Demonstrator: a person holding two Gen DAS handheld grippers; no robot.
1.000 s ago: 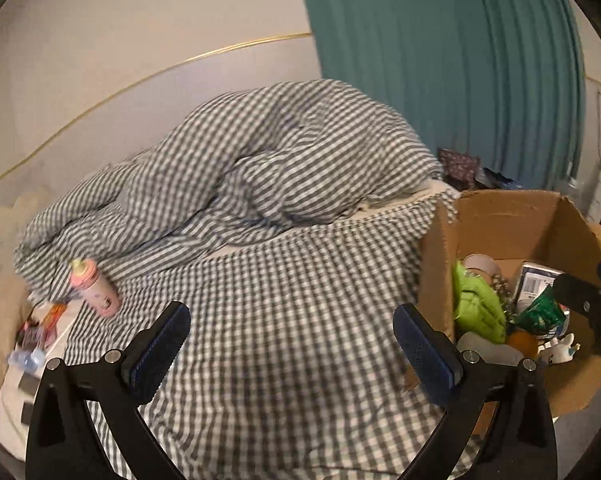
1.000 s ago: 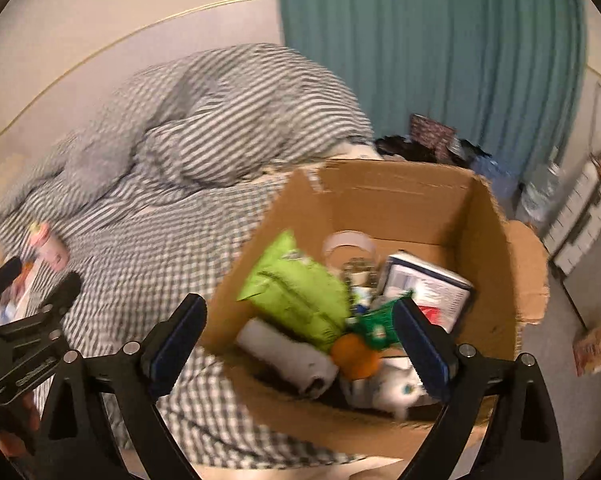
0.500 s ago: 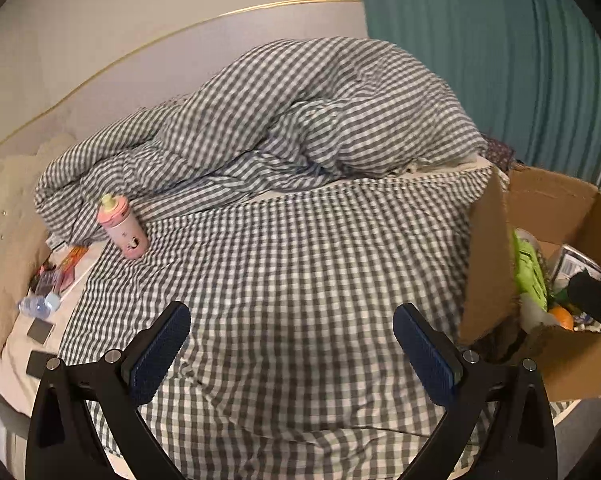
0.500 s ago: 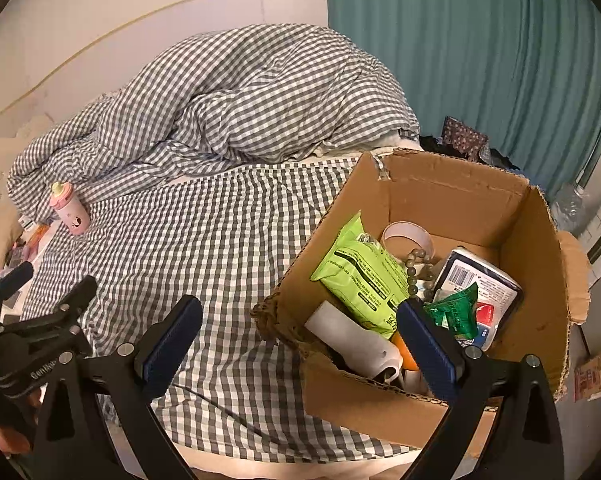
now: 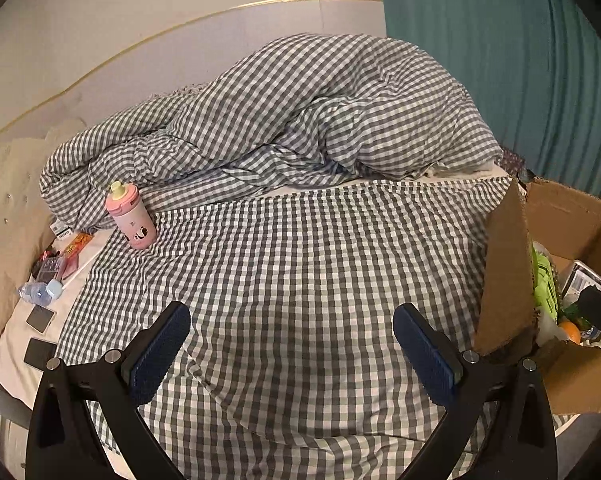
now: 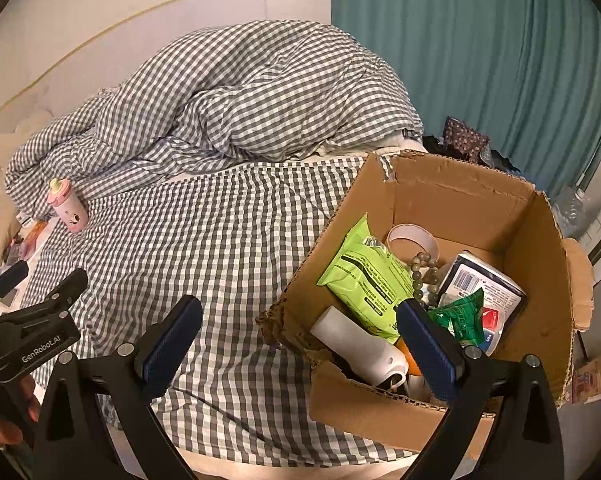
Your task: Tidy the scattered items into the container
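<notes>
A cardboard box [image 6: 548, 240] stands on the checked bed at the right, holding a green wipes pack [image 6: 364, 276], a white tube [image 6: 360, 344], a tape roll, beads and a dark carton [image 6: 484, 292]. The same box [image 5: 504, 276] shows at the right edge of the left wrist view. A pink bottle [image 5: 130, 216] stands upright far left on the sheet, also visible as the pink bottle [image 6: 67, 206]. My left gripper [image 5: 290, 344] is open and empty above the sheet. My right gripper [image 6: 298, 332] is open and empty, its right finger over the box's near corner.
A bunched checked duvet [image 5: 300, 120] fills the back of the bed. Small items lie at the left bed edge: a water bottle [image 5: 40, 292], snack packets [image 5: 74, 246] and dark cards [image 5: 40, 352]. A teal curtain [image 6: 480, 60] hangs behind the box.
Both grippers have pulled back and swung left, so more of the sheet and the pink bottle show. The box has shifted right in both views. Both stay open and empty.
</notes>
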